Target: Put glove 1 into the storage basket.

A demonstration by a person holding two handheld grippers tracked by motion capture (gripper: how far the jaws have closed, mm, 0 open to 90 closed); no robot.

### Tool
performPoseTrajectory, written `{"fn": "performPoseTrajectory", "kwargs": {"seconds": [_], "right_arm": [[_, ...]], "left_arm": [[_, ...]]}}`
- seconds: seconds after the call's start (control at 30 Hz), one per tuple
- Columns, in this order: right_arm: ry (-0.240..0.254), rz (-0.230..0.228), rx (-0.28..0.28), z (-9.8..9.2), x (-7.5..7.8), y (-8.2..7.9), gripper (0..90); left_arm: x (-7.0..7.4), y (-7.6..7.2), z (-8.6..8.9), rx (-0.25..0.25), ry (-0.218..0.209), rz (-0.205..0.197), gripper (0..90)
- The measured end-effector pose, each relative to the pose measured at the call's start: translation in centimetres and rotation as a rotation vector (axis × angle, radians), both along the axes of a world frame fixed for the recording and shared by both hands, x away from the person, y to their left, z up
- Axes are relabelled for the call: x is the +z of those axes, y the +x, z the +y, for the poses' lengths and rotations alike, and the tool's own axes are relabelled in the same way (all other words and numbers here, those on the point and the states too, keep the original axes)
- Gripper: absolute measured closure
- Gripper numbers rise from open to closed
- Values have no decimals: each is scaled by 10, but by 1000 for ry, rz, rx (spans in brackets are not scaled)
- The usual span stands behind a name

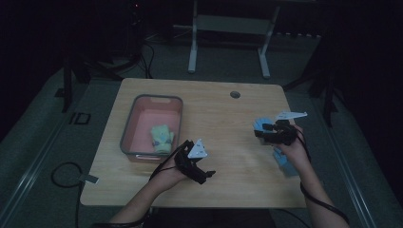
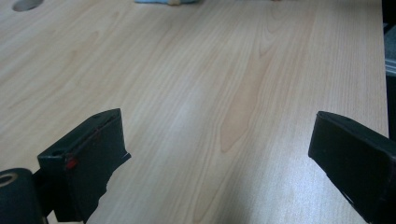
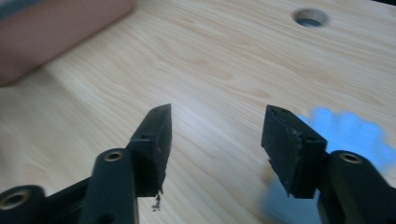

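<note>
A blue glove-like cloth [image 1: 261,124] lies on the right half of the wooden table [image 1: 228,118], and a second blue piece [image 1: 285,164] lies nearer the front edge under the right wrist. My right gripper [image 1: 258,130] hovers at the first one, pointing left. In the right gripper view its jaws [image 3: 218,114] stand partly apart over bare wood, with the blurred blue cloth [image 3: 348,133] just outside the right-hand jaw. My left gripper [image 1: 208,174] is low over the table's front middle. Its jaws [image 2: 219,130] are wide open over bare wood.
A grey-rimmed pink bin [image 1: 127,128] stands at the table's left and holds a yellow-green cloth item [image 1: 161,137]. The bin's side [image 3: 56,32] blurs into the right gripper view. A cable hole [image 1: 235,94] sits near the far edge. Desk legs stand on the dark floor beyond.
</note>
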State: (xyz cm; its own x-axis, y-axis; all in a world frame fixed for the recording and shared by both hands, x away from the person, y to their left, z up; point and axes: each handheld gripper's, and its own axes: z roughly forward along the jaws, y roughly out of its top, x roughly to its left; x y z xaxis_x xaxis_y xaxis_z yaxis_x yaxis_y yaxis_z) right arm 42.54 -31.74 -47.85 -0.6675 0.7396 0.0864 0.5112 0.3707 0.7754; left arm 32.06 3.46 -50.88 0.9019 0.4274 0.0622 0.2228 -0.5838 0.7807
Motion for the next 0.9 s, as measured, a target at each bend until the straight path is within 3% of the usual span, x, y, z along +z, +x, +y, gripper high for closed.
{"fn": "performPoseTrajectory", "kwargs": {"seconds": [0.23,0.43,0.6,0.7,0.9], "right_arm": [[-42,2,-80,-37,-10,10,505],[-76,2,-123,-57,-17,21,519],[-97,6,-129,-60,-23,30,519],[-103,0,-106,-58,-30,38,537],[-129,14,-69,-44,-43,50,581]], "left_arm": [[-21,-7,-1,4,-4,15,31],[-33,-13,0,14,-10,32,26],[-40,-13,3,26,-5,55,25],[-44,-15,5,28,6,50,25],[-45,-16,8,38,-21,27,25]]}}
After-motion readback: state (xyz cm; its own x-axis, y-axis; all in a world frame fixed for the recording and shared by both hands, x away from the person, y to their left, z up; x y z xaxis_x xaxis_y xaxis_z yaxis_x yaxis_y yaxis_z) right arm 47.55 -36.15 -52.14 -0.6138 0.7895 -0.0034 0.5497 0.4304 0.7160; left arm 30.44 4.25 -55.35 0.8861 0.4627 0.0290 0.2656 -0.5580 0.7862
